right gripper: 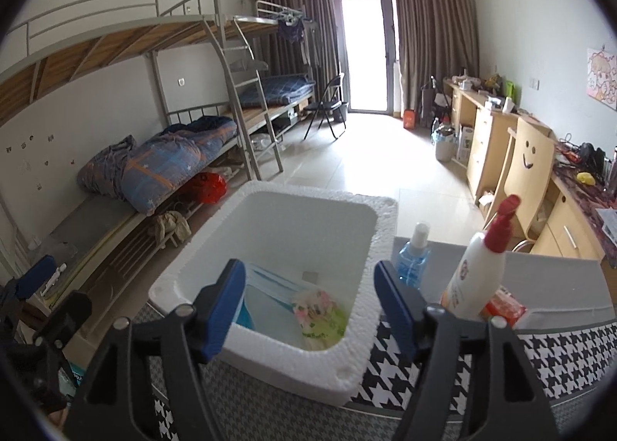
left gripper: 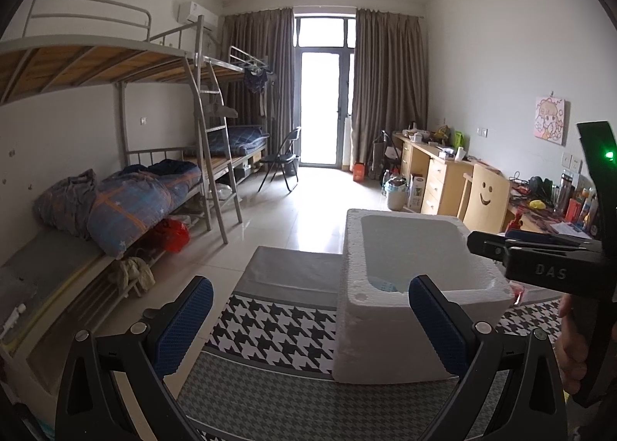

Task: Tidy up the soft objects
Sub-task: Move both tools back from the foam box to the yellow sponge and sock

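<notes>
White rough-grained rectangular styrofoam box (right gripper: pixel 270 271) on houndstooth cloth (right gripper: pixel 559 356), long axis toward window. Inside: blue mask pack (right gripper: pixel 266 283), floral soft pouch (right gripper: pixel 320 313). Left gripper (left gripper: pixel 308 321), right gripper (right gripper: pixel 308 310) spread apart, empty.

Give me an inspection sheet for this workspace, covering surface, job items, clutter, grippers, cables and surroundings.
Surface: houndstooth cloth covers the table.
Job's things: white foam box on the cloth; inside lie a blue mask pack and a floral pouch.
Clutter: blue bottle, white pump bottle and red packet to the right of the box.
Grippers: left gripper open, empty; right gripper open, empty, above the box.
Cables: nothing seen.
Surroundings: bunk beds, desks, smiley chair, folding chair, curtained door.
</notes>
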